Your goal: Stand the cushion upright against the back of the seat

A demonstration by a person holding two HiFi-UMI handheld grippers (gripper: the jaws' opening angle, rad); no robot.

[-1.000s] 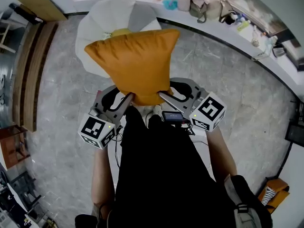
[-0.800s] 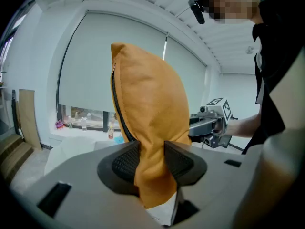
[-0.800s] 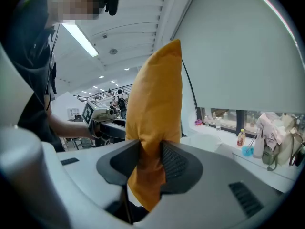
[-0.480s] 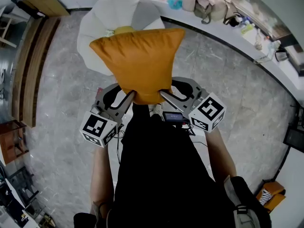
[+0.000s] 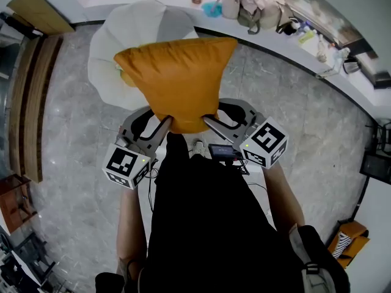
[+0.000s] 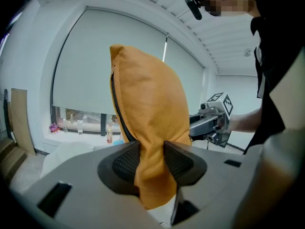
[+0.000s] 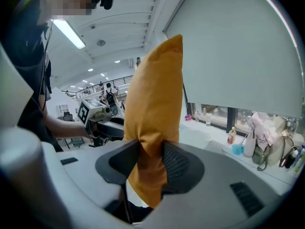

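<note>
Carry step: cushion (image 5: 177, 78) held upright in air above floor (image 5: 73, 151), left tongs (image 5: 164, 126) and right tongs (image 5: 209, 123) each clamped on bottom corner. White seat (image 5: 113, 50) ahead, partly behind cushion. Next, likely: advance, lower cushion onto seat, lean against back

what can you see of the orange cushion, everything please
The orange cushion is a plump square of woven-looking fabric with a dark zip along one edge. It is held in the air, its two lower corners pinched by the left hand-held gripper and the right hand-held gripper; the right one's jaws have just been opening a little. Nothing else touches it.
</note>
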